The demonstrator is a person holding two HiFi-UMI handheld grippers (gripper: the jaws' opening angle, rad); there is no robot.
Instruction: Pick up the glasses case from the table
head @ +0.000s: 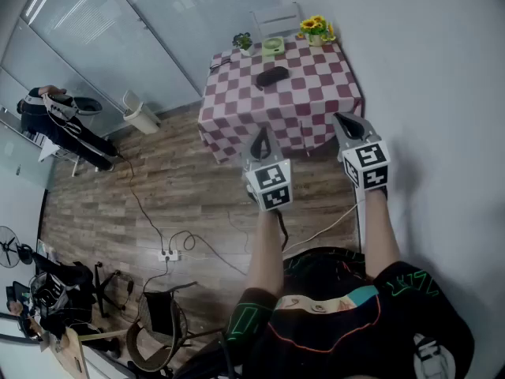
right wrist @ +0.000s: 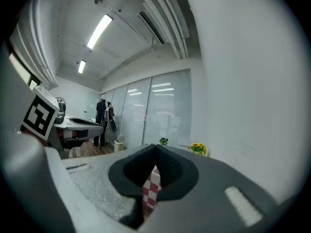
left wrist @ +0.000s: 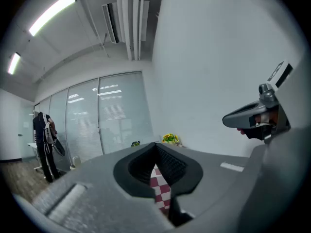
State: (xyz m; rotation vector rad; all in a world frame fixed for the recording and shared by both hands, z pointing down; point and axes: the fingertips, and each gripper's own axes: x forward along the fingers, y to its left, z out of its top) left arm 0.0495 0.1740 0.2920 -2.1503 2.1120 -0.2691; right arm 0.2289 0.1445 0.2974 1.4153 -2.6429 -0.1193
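The dark glasses case (head: 272, 76) lies on the checkered worktop (head: 316, 89) in the upper middle of the head view, well apart from both tools. Lower in that frame, the left tool (head: 259, 142) and the right tool (head: 348, 125) each have their jaws pressed together, gripping nothing.

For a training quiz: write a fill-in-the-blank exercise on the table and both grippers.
The glasses case lies on a tablecloth checked red and ___.
The flowers on it are ___.
The left gripper and right gripper both have their jaws ___.
Missing: white; yellow; shut.
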